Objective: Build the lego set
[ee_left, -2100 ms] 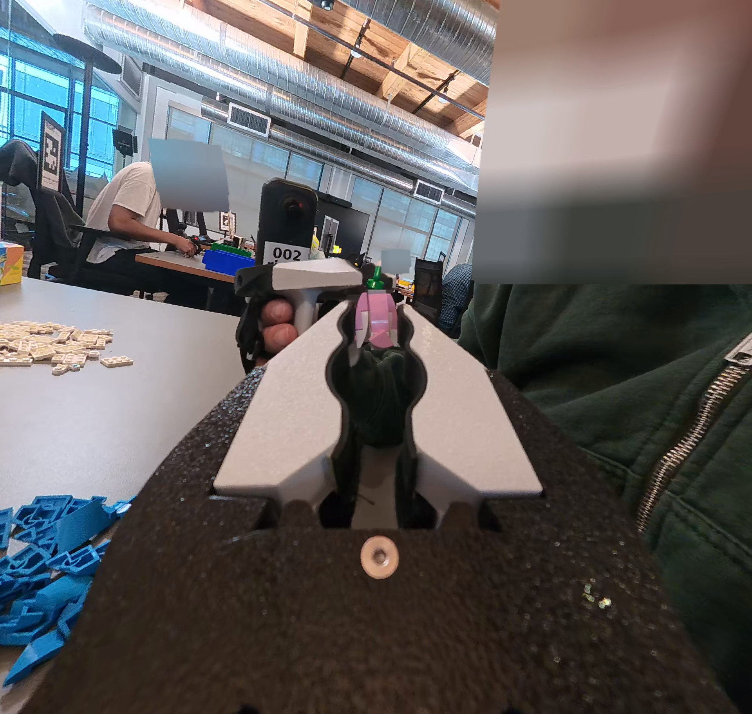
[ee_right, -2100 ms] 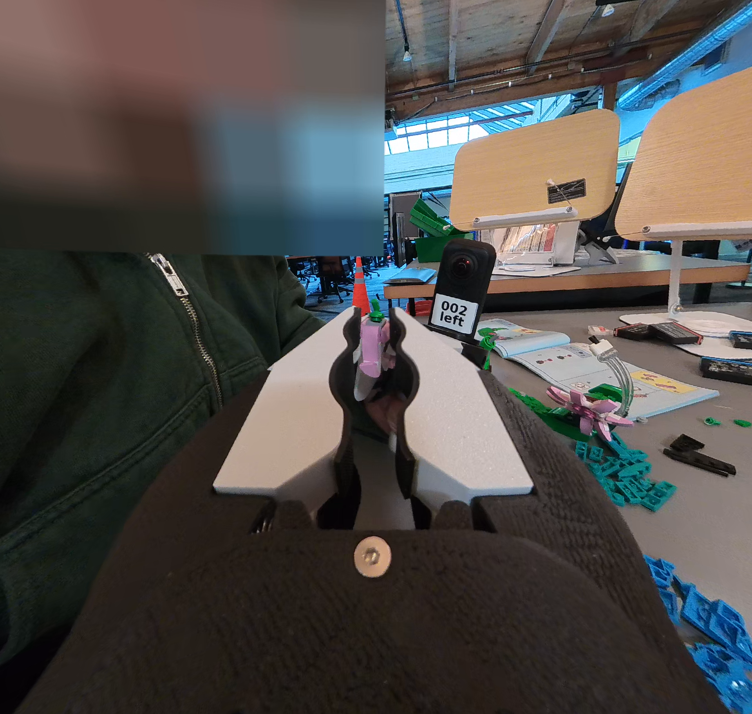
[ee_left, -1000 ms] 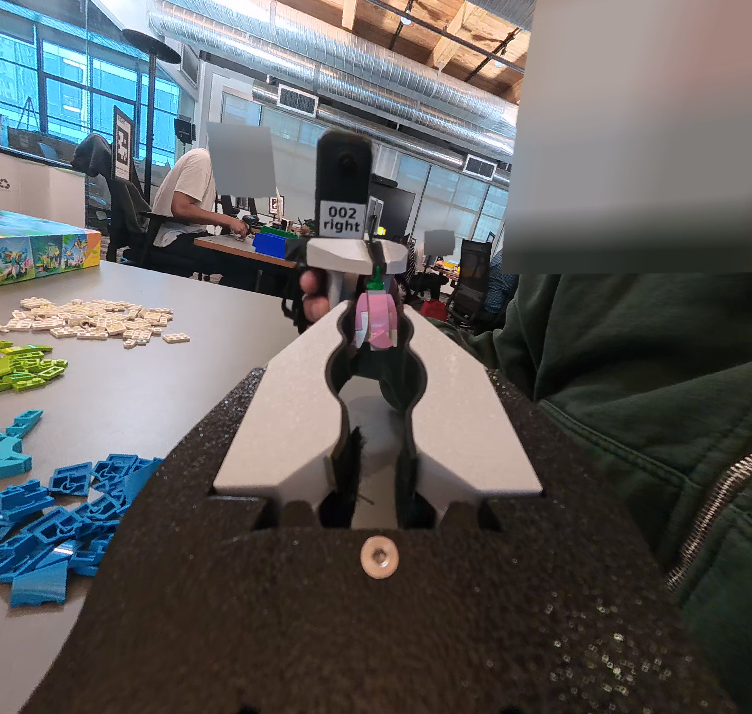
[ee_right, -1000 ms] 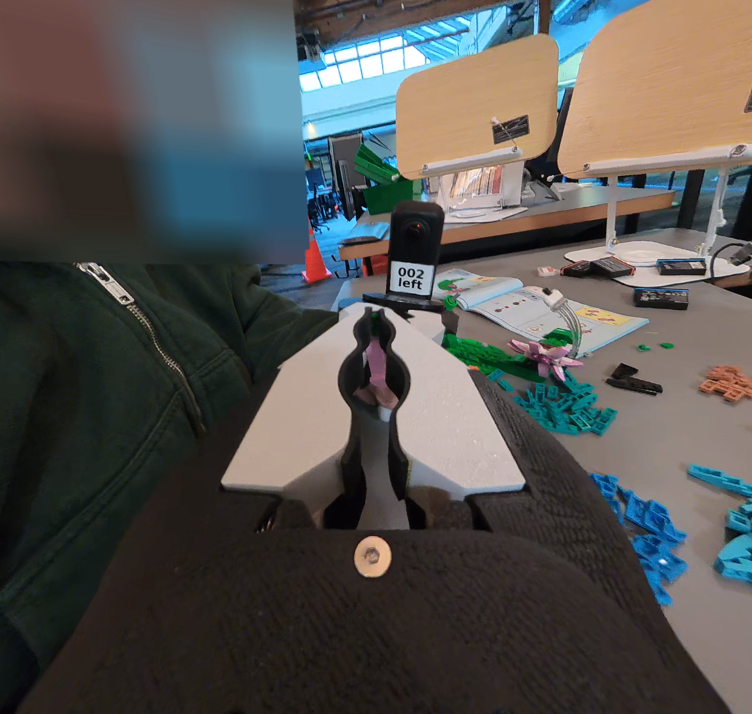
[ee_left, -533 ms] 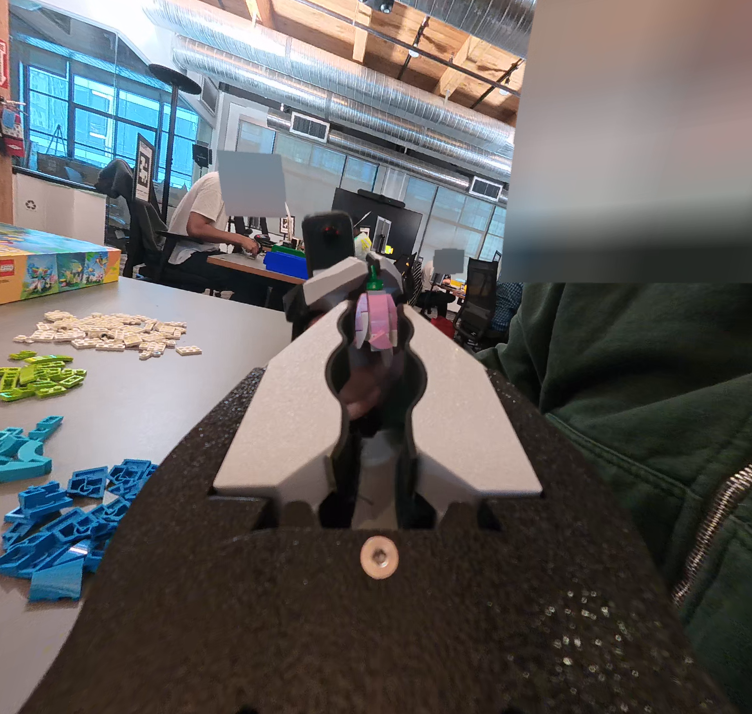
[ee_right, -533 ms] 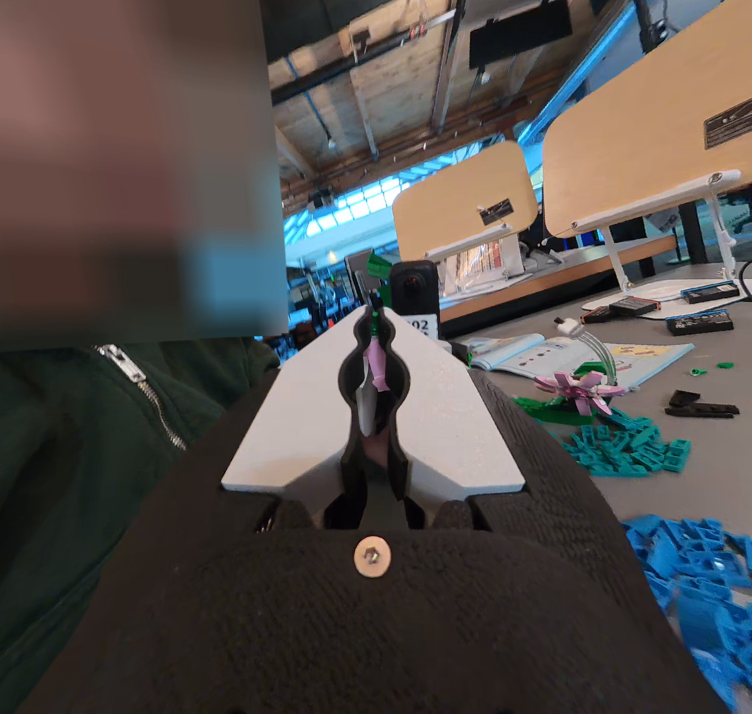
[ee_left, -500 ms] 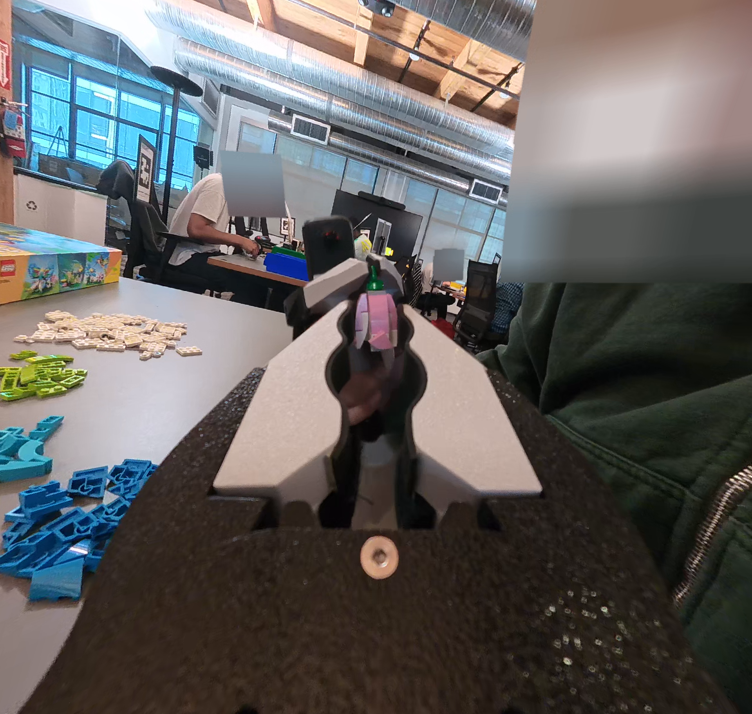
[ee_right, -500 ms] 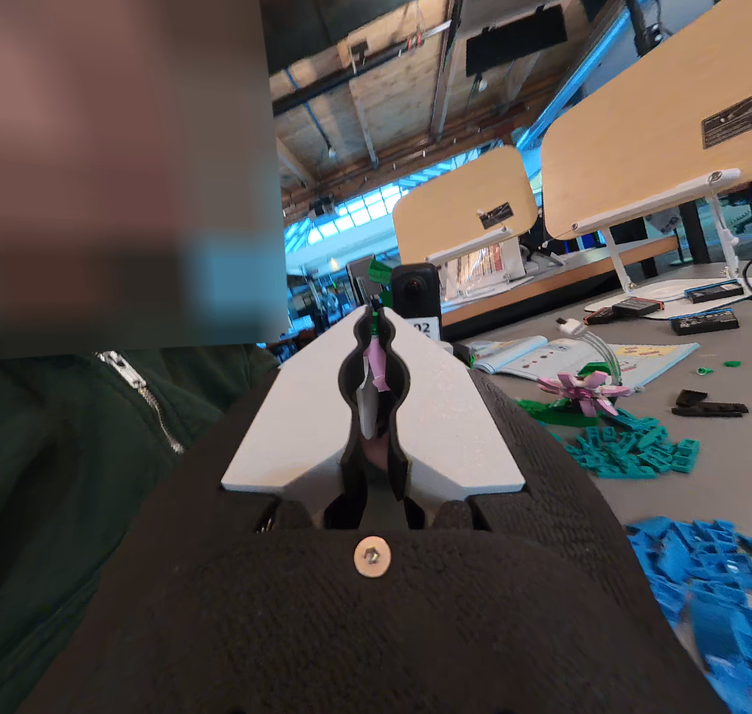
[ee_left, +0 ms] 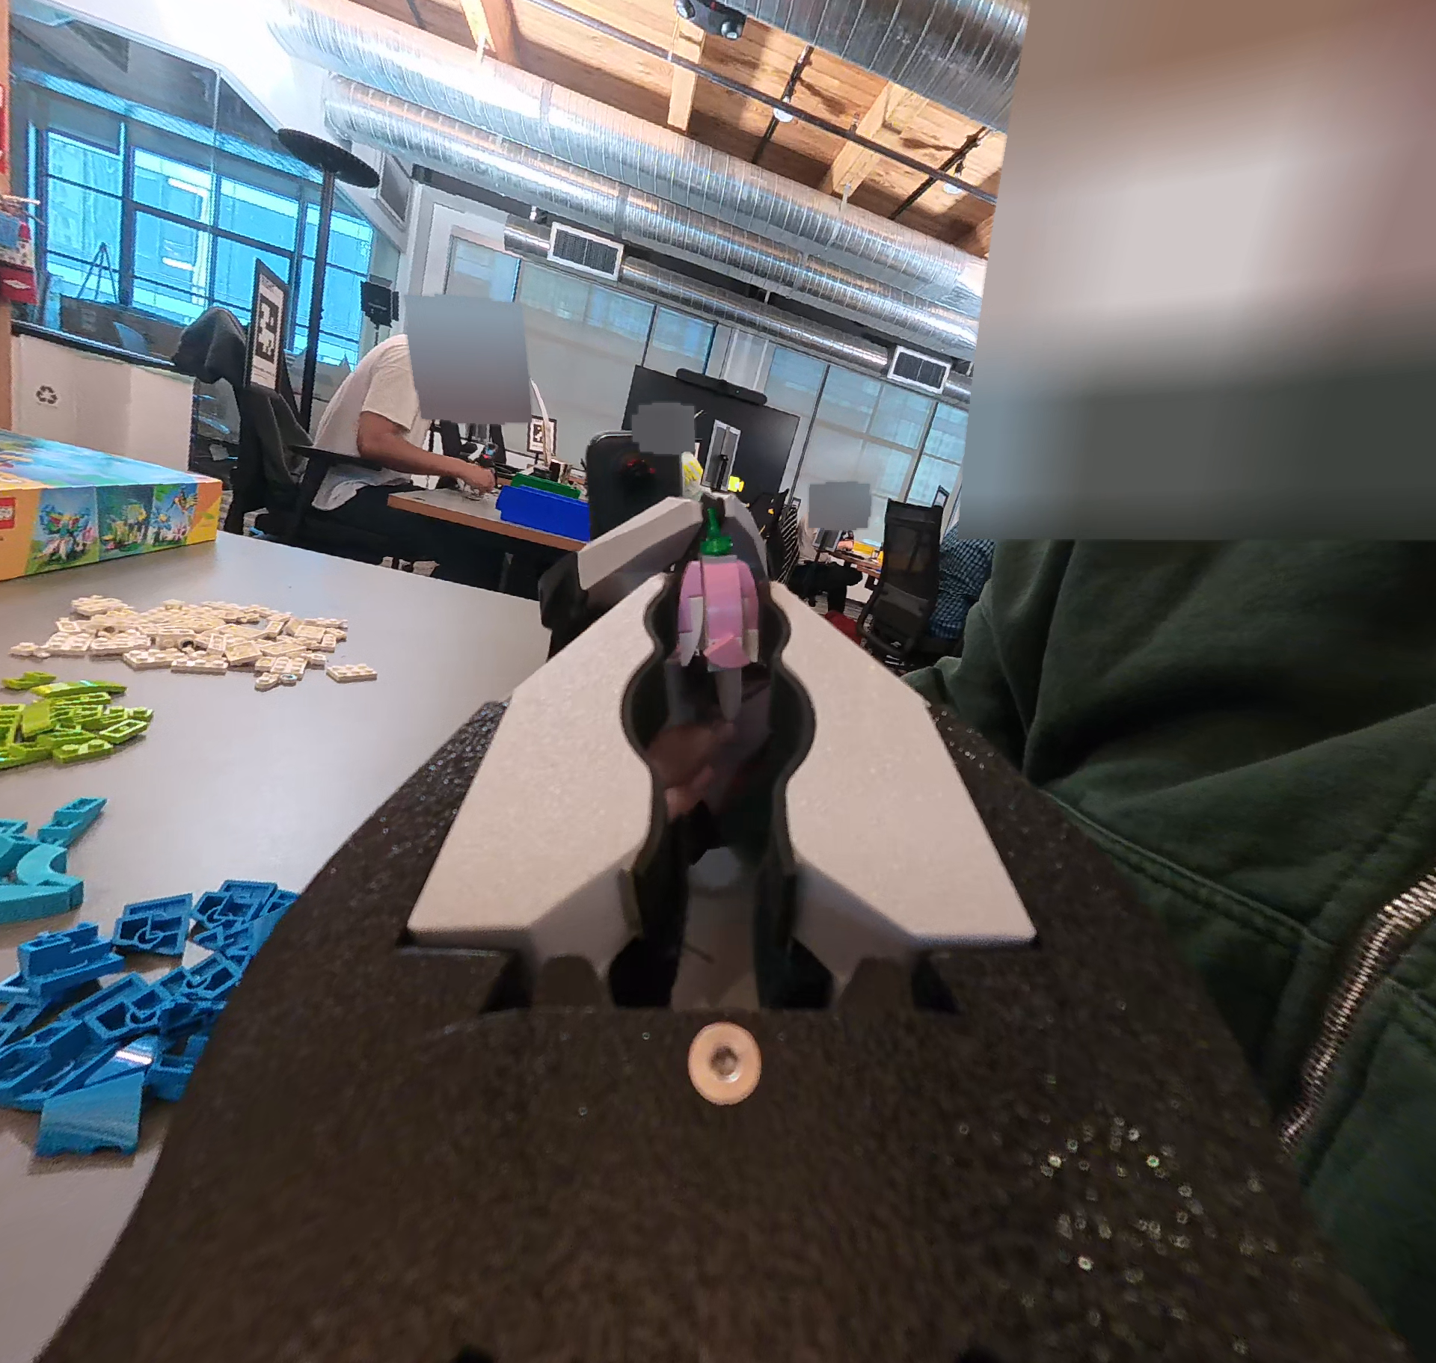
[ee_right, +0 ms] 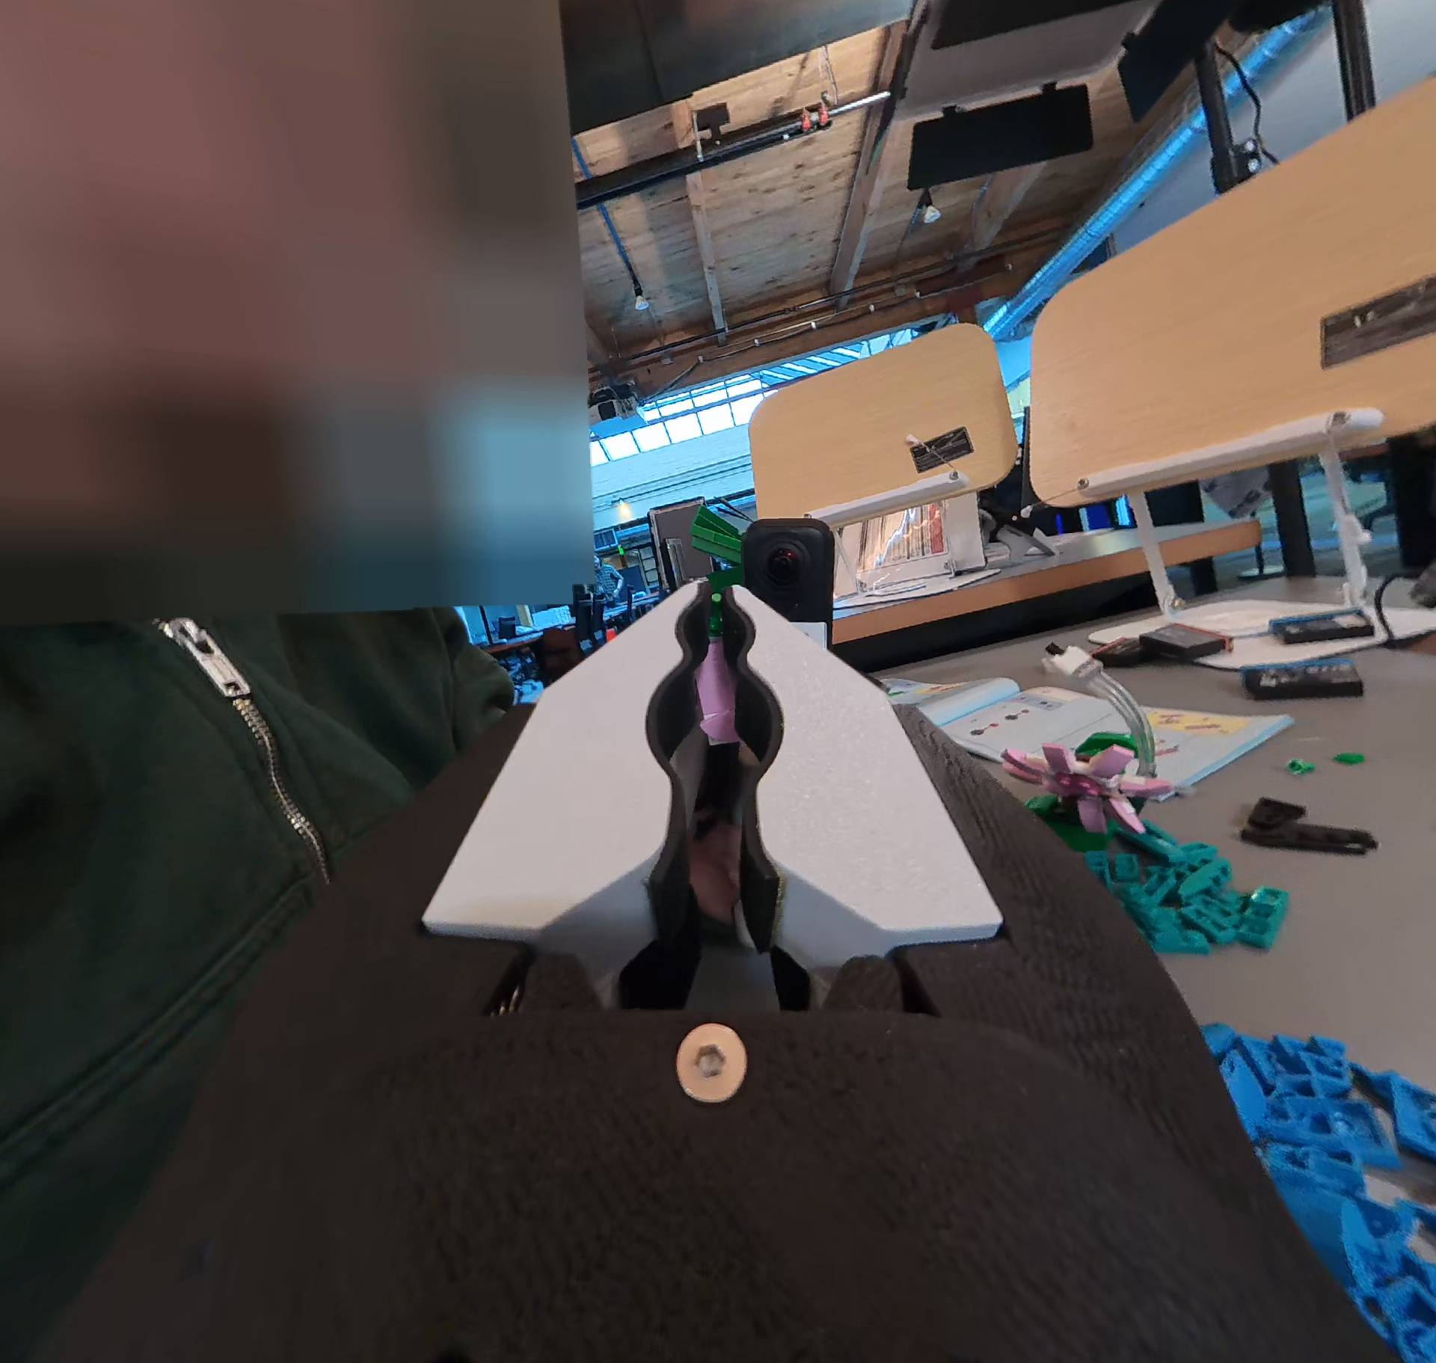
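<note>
A small pink lego flower bud (ee_left: 719, 615) with a green stem tip is held up in the air between both grippers, in front of a person's green hoodie. My left gripper (ee_left: 716, 588) is shut around its pink petals. My right gripper (ee_right: 719, 607) faces it tip to tip and is shut on the bud's green stem end; the pink petals (ee_right: 716, 693) show through the gap between its jaws. In the left wrist view the right gripper's grey fingers (ee_left: 653, 549) show just beyond the bud.
On the grey table (ee_left: 326, 743) lie piles of white (ee_left: 194, 638), lime (ee_left: 70, 720) and blue pieces (ee_left: 116, 1015), and a set box (ee_left: 101, 510). The right wrist view shows an open booklet (ee_right: 1088, 720), a built pink flower (ee_right: 1080, 778), teal pieces (ee_right: 1181, 898) and black pieces (ee_right: 1305, 832). Only a small space, under 4 cm, lies between the two pairs of fingers.
Both grippers have tilted upward with the bud between them. The right gripper has turned from lying crosswise to facing the left one tip to tip.
</note>
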